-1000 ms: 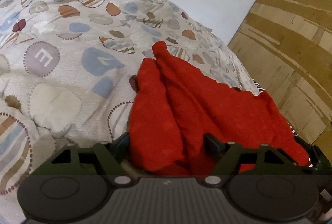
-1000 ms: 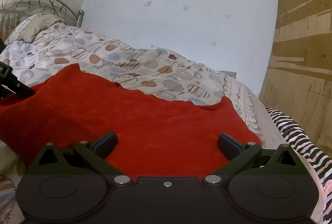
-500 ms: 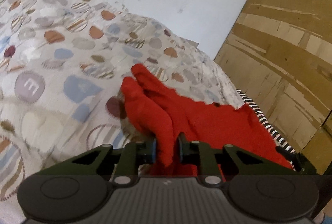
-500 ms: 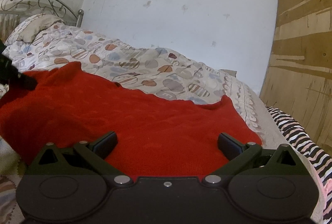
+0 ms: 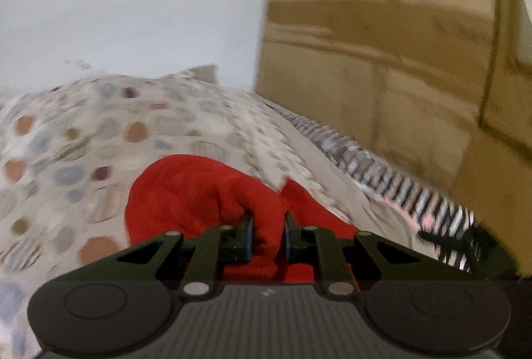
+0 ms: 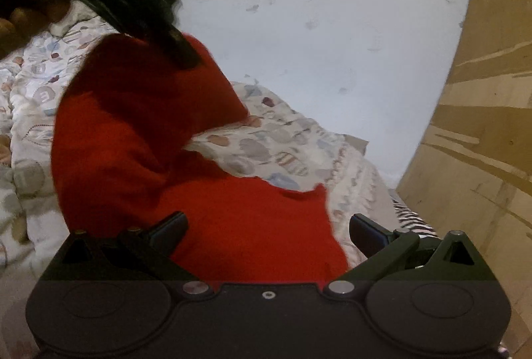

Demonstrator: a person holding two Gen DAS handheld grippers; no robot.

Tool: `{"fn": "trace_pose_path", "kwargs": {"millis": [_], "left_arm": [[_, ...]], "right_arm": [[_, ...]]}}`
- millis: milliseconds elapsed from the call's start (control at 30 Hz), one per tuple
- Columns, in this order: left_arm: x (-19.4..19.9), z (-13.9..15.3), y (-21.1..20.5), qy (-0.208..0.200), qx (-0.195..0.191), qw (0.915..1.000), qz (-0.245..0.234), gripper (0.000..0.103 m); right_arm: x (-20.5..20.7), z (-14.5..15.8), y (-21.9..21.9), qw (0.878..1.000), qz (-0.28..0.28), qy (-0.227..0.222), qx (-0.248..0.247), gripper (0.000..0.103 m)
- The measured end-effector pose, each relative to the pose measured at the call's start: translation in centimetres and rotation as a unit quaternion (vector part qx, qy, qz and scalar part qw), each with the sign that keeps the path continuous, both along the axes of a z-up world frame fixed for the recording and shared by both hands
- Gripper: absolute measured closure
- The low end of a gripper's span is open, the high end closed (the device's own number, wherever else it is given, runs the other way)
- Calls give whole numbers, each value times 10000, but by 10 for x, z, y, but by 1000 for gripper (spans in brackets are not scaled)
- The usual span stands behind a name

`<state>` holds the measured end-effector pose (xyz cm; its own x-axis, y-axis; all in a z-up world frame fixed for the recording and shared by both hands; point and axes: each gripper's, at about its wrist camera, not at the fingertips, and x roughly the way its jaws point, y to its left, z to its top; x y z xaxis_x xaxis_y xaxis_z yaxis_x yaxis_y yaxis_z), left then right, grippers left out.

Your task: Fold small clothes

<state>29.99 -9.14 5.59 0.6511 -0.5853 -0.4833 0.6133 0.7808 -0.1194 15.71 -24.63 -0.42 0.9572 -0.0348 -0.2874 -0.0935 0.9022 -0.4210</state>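
Note:
A small red knit garment [image 5: 186, 192] lies on a bed. My left gripper [image 5: 267, 234] is shut on a bunched fold of it and holds that end lifted. In the right wrist view the left gripper [image 6: 181, 54] hangs high at upper left with the red garment [image 6: 139, 126] draped from it down to the bed. My right gripper [image 6: 267, 226] is open and empty, low over the garment's near part, which lies flat between its fingers.
The bed carries a patterned quilt [image 5: 83, 139] with coloured ovals. A striped cloth [image 5: 382, 172] lies along the bed's right edge. A brown wooden wardrobe [image 6: 482, 126] stands close on the right. A white wall [image 6: 316, 43] is behind.
My left gripper closed on the garment's edge, then lifted it up and swung toward the right, raising one end of the cloth. My right gripper stayed open and almost still.

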Motion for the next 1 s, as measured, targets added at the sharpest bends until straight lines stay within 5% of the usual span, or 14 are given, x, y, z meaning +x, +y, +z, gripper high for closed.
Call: {"fn": "trace_pose_path", "kwargs": {"millis": [200,333,367,433,533,867,1000], "left_arm": [[-13,-40,-46,-33,737,9955,-589,86],[-24,-41,-42,-301,832,9941,-629,78],[-25,-39,-39,-280,779,9947,-615,72],[-25,-33,-34,-277,649,9959,-563,30],[-29,-24,-27,-479,497,9971,-331,8],[-64,-4,26,-1096,-252,9930,370,1],[-73,-15,60,-862,-422,9905,982,0]], "right_arm": [[-19,-7,-37,9988,-480,68,113,1],[-22,-19,-45,9975,-569,180,376,1],[-22,-20,-44,9973,-577,180,409,1],[-18,-20,-45,9971,-603,164,439,1],[-16,-20,-40,9970,-653,142,384,1],[-9,-18,-48,9963,-686,251,462,1],[-6,-17,-50,9958,-684,307,516,1]]}}
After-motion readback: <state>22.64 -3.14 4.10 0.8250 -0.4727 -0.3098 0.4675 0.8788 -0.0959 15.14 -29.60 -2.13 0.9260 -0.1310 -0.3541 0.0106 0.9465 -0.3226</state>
